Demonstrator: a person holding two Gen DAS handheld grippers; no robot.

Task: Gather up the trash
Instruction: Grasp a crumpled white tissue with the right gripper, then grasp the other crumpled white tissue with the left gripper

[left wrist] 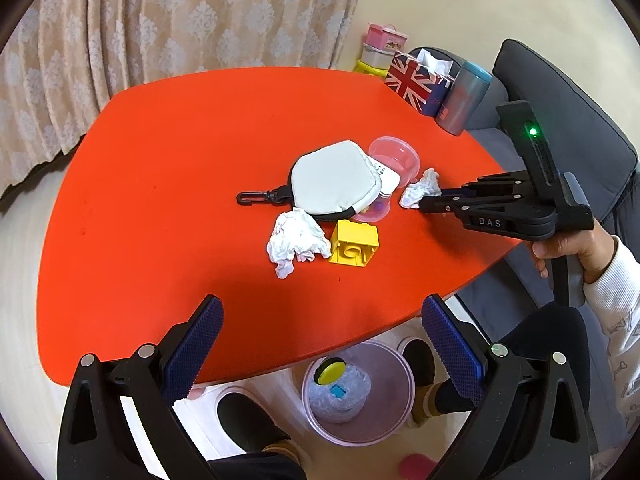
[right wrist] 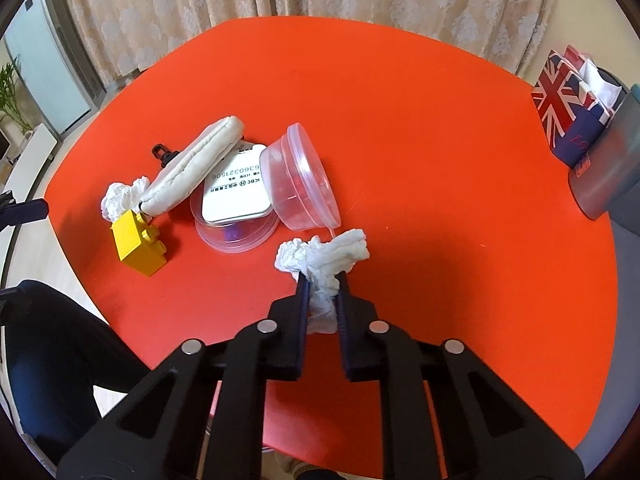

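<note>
Right gripper (right wrist: 323,280) pinches tissue (right wrist: 324,258); bin (left wrist: 357,392) left-view only.

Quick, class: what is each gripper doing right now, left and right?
Left gripper: jaws open, holding nothing.
Right gripper: jaws shut on a crumpled tissue.

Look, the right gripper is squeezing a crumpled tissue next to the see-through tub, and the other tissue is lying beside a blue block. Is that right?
Nearly. The block is yellow, not blue: the left wrist view shows the yellow block touching the other tissue. The rest is right: the right wrist view shows the right gripper shut on a crumpled tissue beside the see-through tub.
</note>
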